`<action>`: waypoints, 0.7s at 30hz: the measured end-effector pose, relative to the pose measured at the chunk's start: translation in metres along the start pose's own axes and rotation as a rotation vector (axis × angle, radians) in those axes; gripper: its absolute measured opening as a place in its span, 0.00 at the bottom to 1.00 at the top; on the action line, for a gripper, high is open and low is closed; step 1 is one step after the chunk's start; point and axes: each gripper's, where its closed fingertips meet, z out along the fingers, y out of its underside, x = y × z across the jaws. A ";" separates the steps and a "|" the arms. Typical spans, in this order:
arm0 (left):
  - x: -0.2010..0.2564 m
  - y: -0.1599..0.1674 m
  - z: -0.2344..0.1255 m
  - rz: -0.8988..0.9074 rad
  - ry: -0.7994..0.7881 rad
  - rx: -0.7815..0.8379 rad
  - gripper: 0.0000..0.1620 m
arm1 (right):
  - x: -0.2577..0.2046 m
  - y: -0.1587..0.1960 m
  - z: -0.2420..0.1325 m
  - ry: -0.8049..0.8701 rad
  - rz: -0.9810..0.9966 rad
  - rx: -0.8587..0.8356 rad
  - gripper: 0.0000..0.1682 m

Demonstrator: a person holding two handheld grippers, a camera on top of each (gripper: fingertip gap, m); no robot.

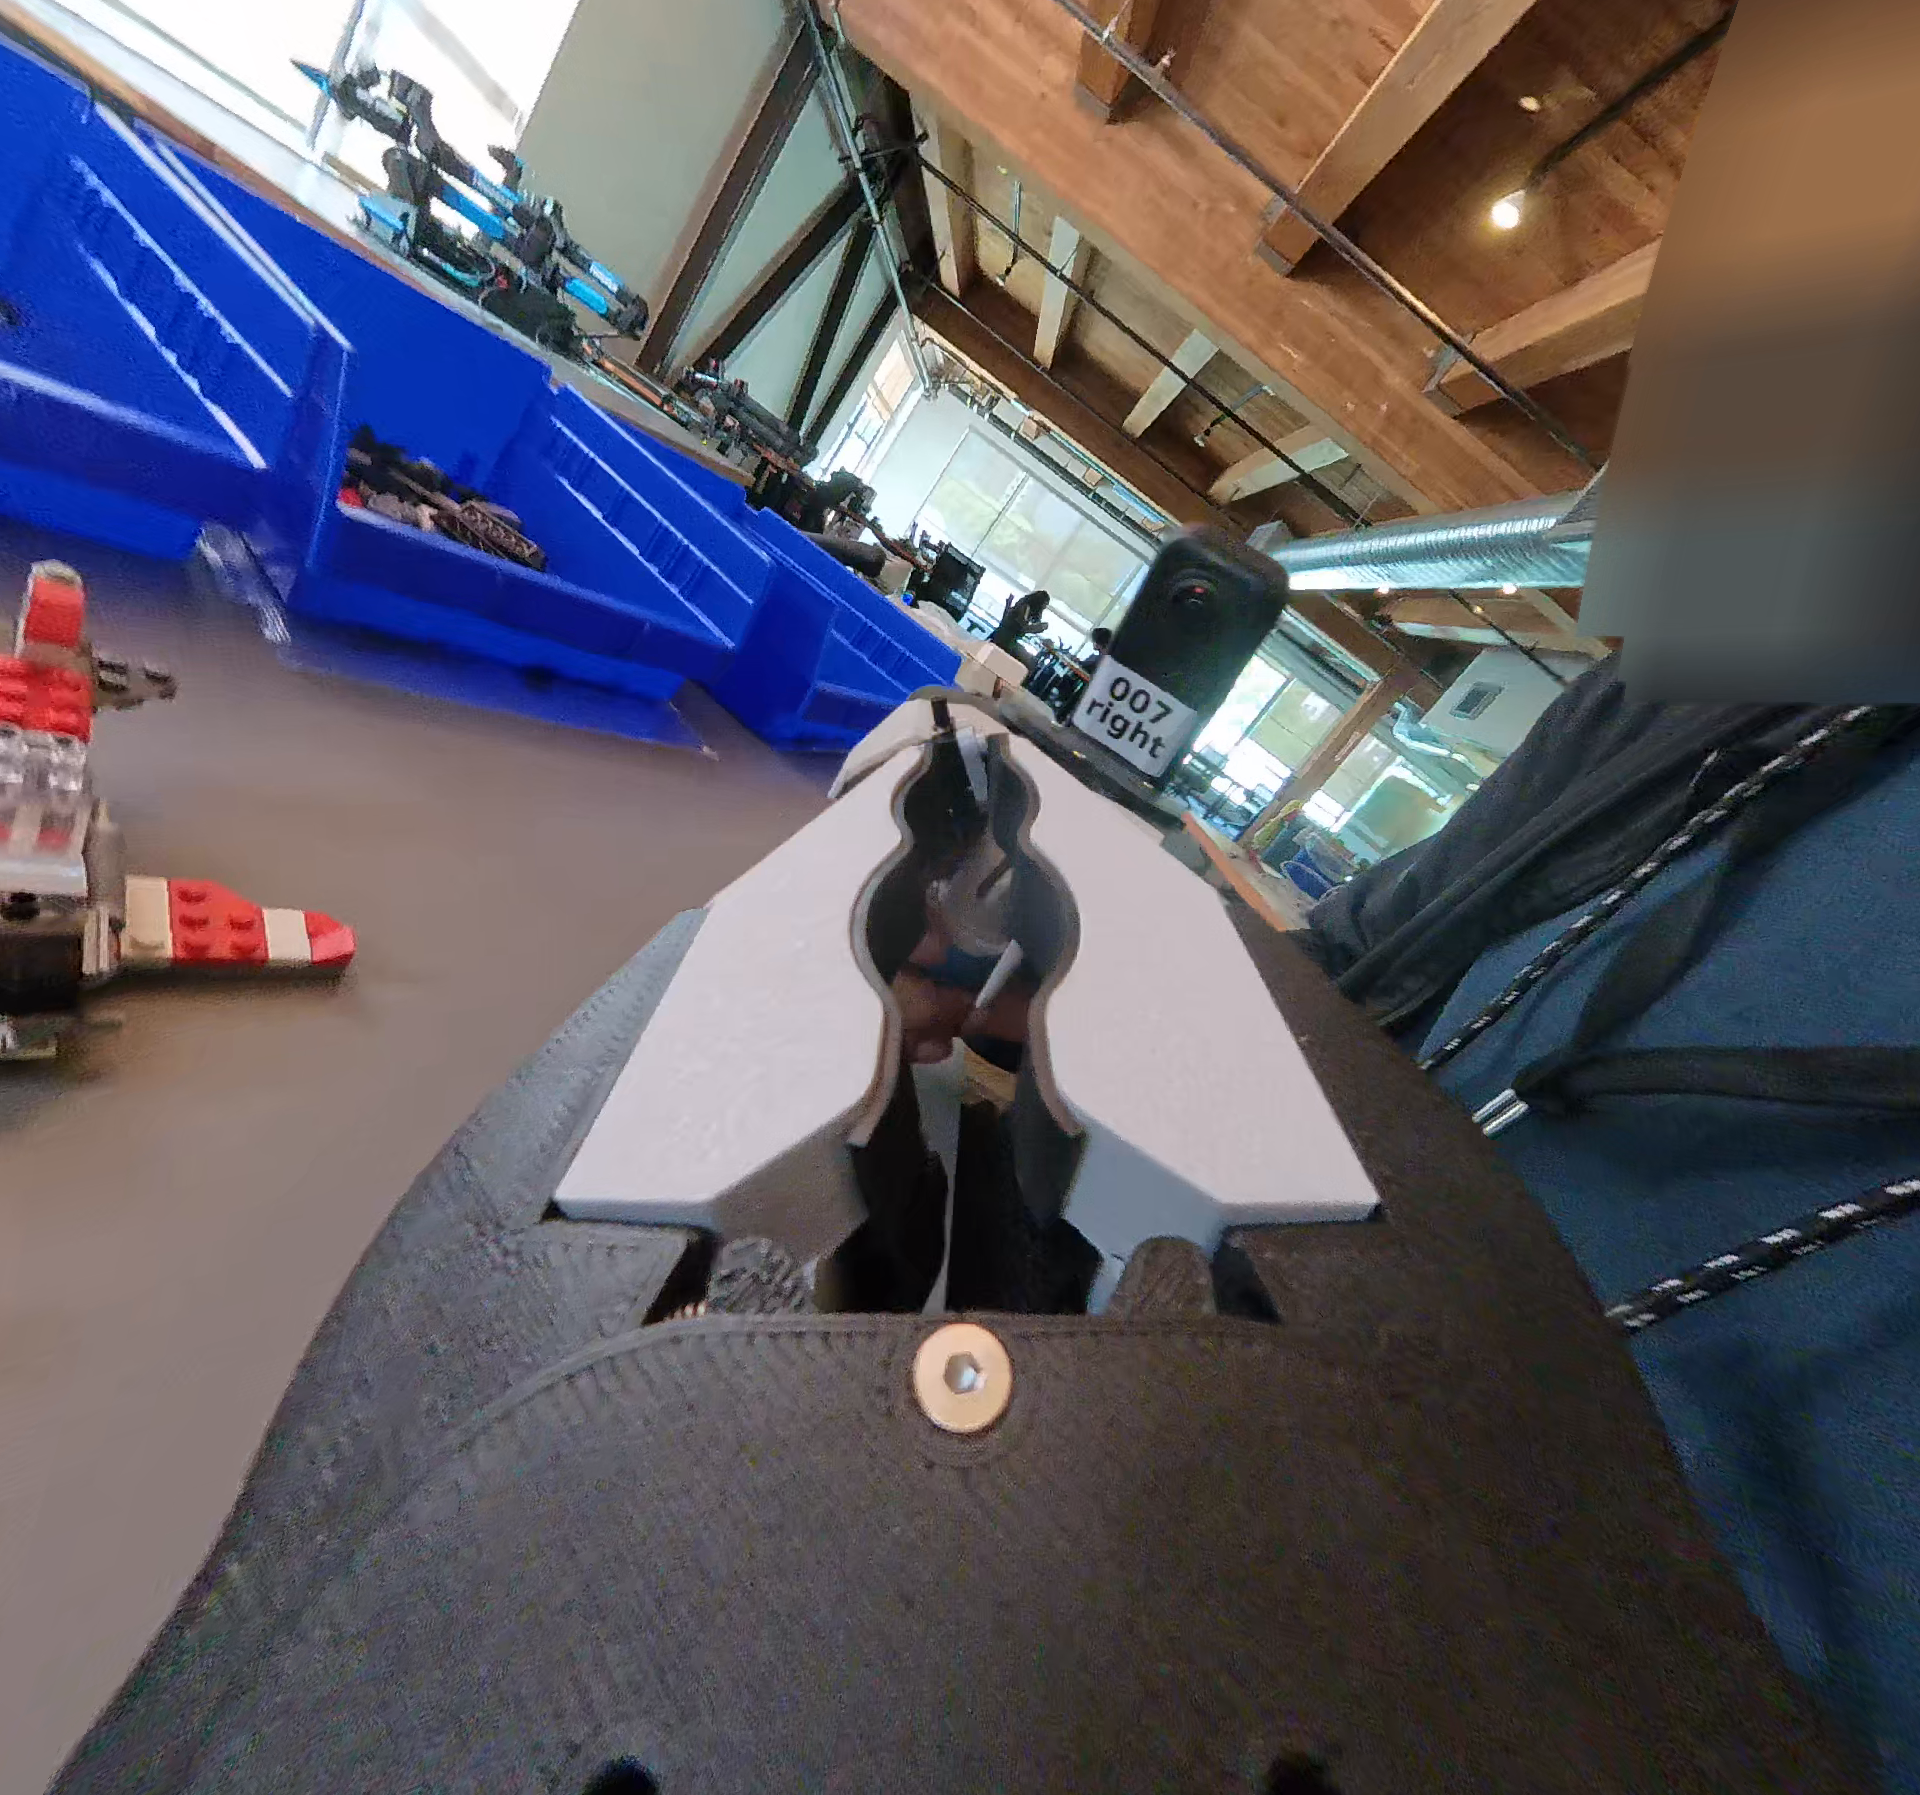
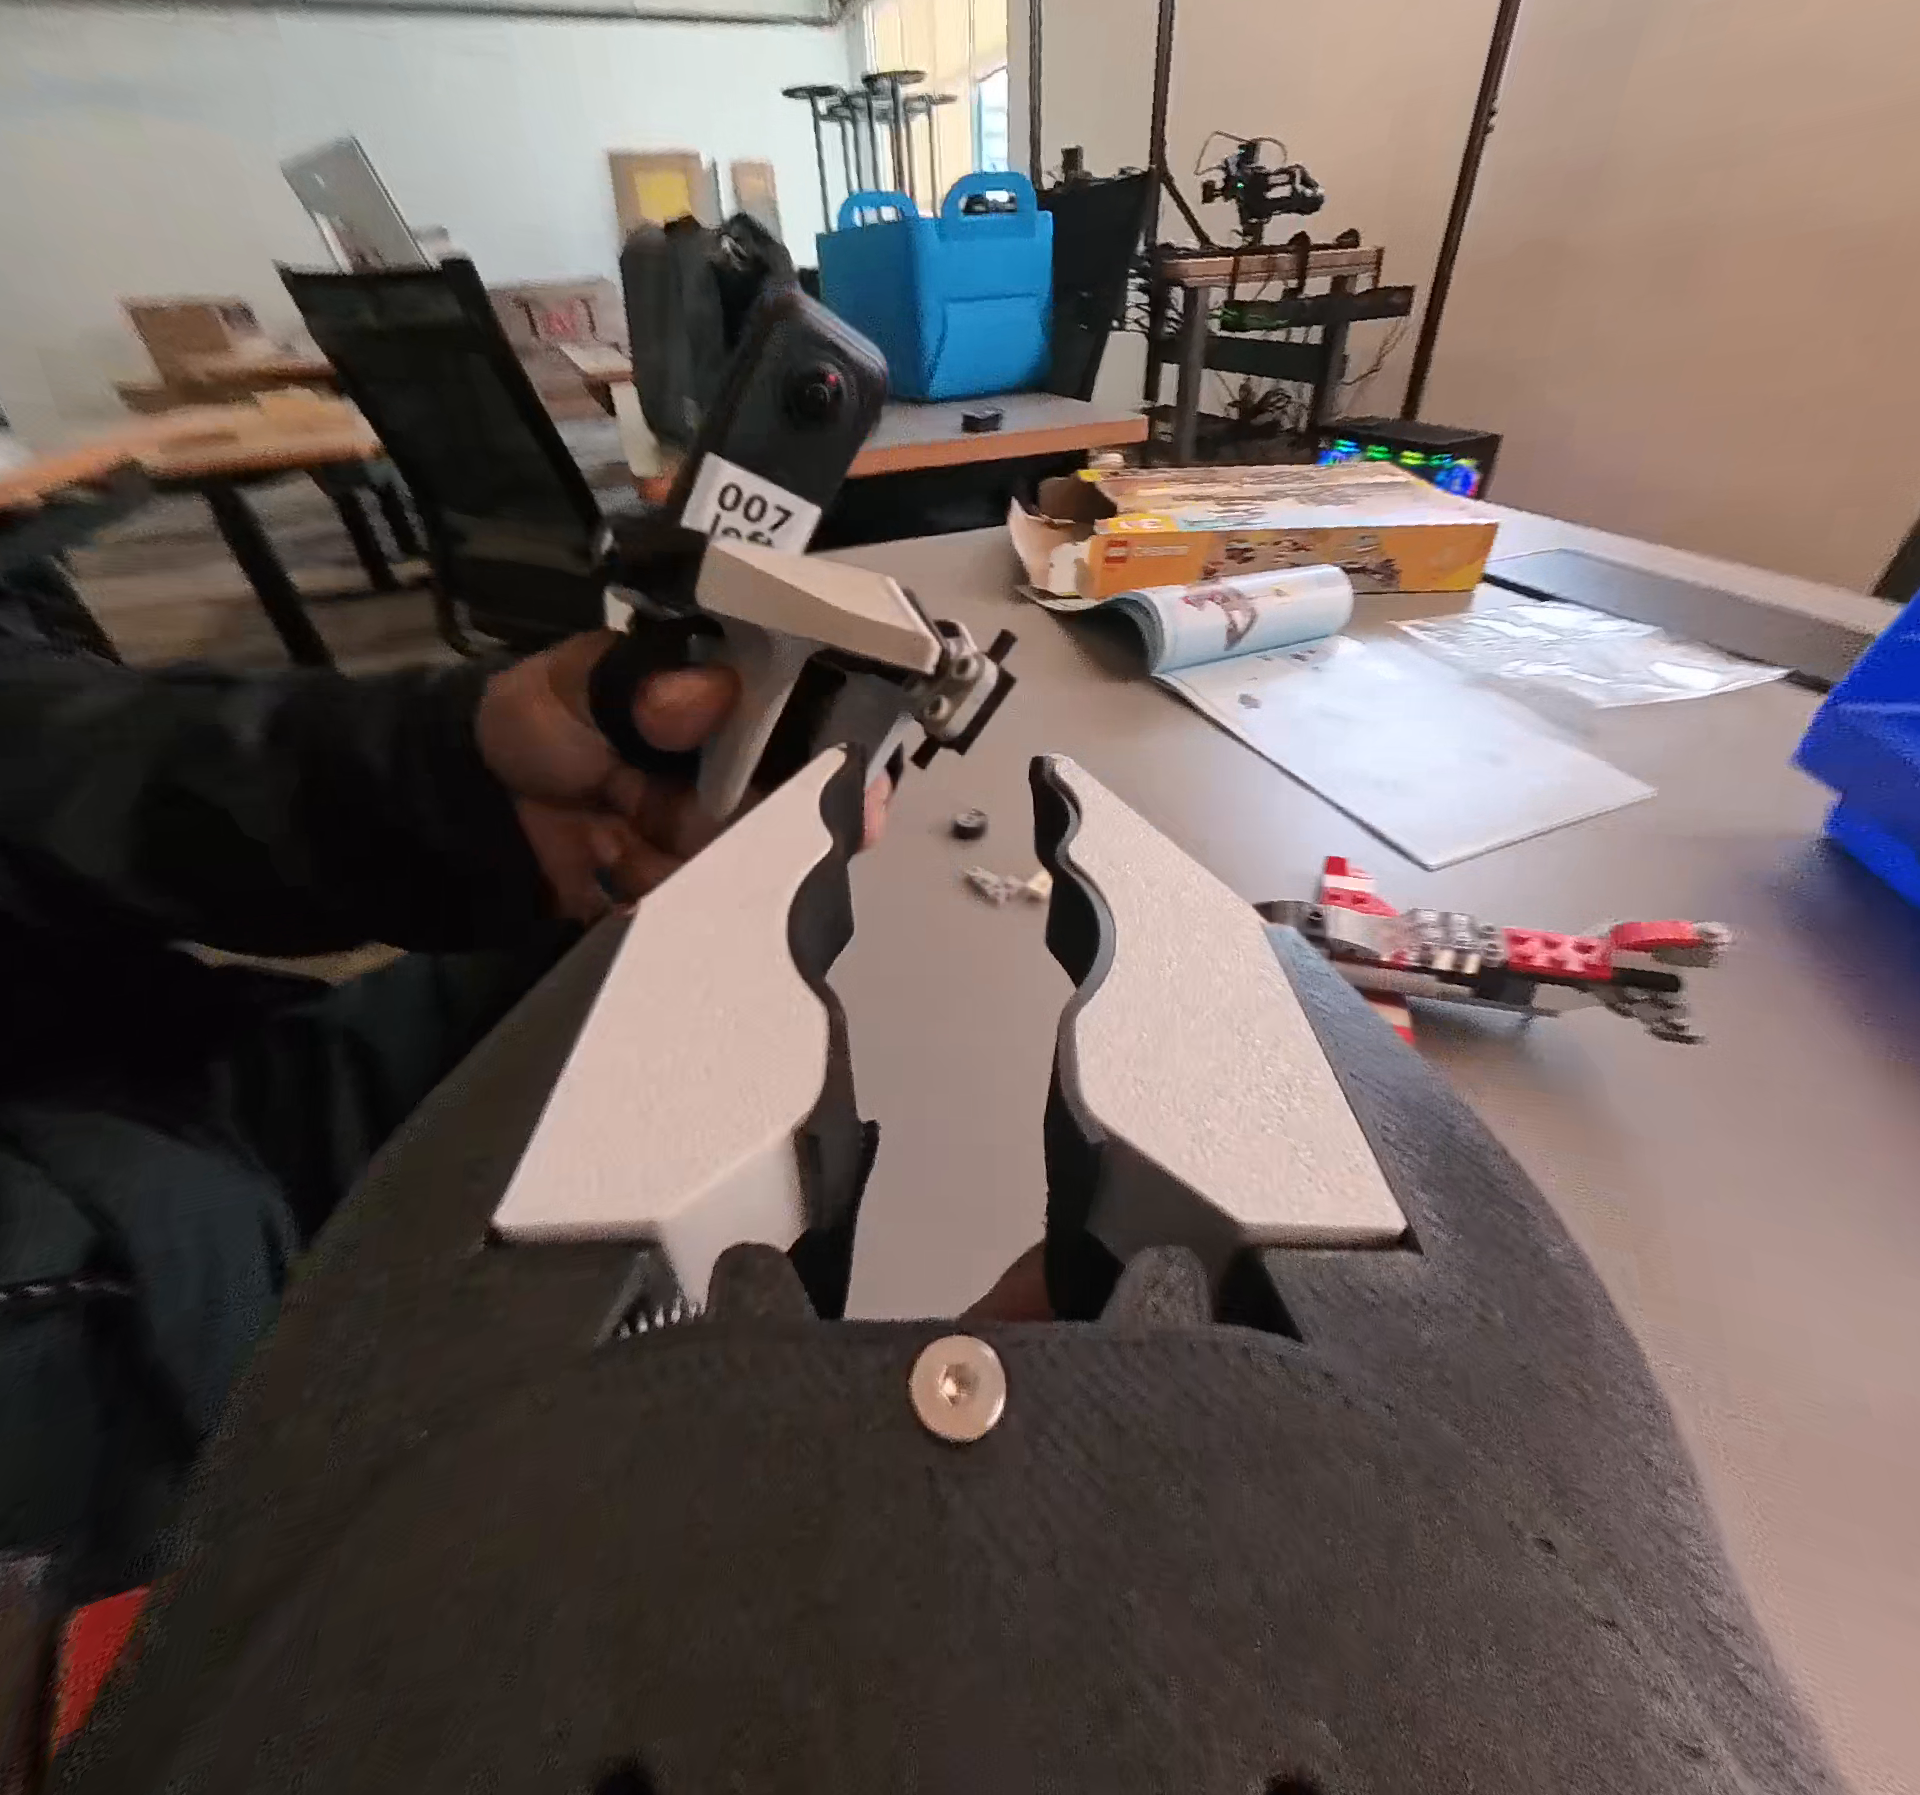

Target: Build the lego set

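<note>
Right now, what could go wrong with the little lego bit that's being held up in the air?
1. The left hand-held gripper pinches the small grey and black lego piece only at its tips, above the table; it might slip and drop.
2. The right hand-held gripper is open and close by, so it could bump the piece.
3. Tiny loose parts lie underneath and could get scattered.

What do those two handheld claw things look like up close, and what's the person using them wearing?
Each claw has two pale grey fingers with wavy black inner pads, set in a rough black printed body with a silver screw. The left claw carries a black camera with a white sticker and has a black handle. The person wears dark sleeves and a blue jacket with speckled drawcords.
</note>
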 end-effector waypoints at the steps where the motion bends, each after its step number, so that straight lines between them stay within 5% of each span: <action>1: 0.002 -0.001 0.000 0.027 0.001 0.000 0.05 | -0.001 -0.002 -0.001 -0.019 0.037 0.015 0.18; 9: 0.007 -0.001 0.001 0.101 0.018 0.011 0.05 | -0.008 -0.014 -0.004 -0.137 0.261 0.093 0.08; 21: 0.011 -0.003 0.003 0.134 0.038 0.047 0.05 | -0.009 -0.020 -0.006 -0.189 0.389 0.152 0.06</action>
